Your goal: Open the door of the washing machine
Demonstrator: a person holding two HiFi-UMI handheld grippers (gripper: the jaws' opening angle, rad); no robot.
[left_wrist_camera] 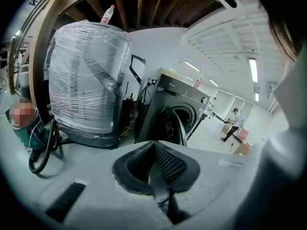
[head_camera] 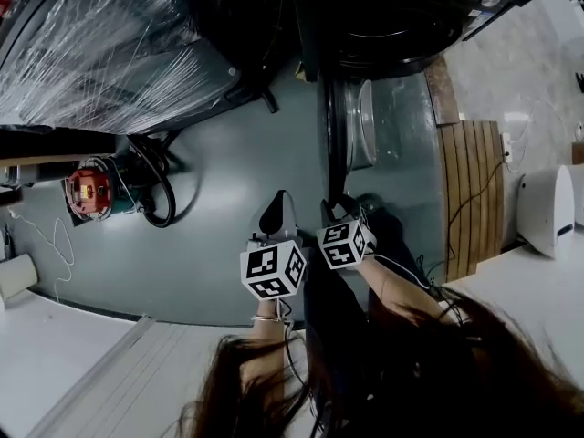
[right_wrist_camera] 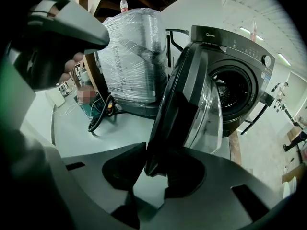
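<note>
Fingers (right_wrist_camera: 125,166) of right gripper (right_wrist_camera: 160,150) clamped on rim of door (right_wrist_camera: 187,99); rim stands between them. Left gripper (left_wrist_camera: 153,145) has fingers (left_wrist_camera: 170,163) pressed together with nothing between, just beside right gripper, apart from door. Door swung well out from washing machine (right_wrist_camera: 237,47), glass bowl facing drum opening (right_wrist_camera: 235,87). Machine stands on grey floor (head_camera: 228,181). Plastic-wrapped appliance (right_wrist_camera: 134,56) beside machine. Red canister (head_camera: 91,190) with black hose (head_camera: 160,199) near it. Wooden board (head_camera: 474,190) on floor at machine's other side.
</note>
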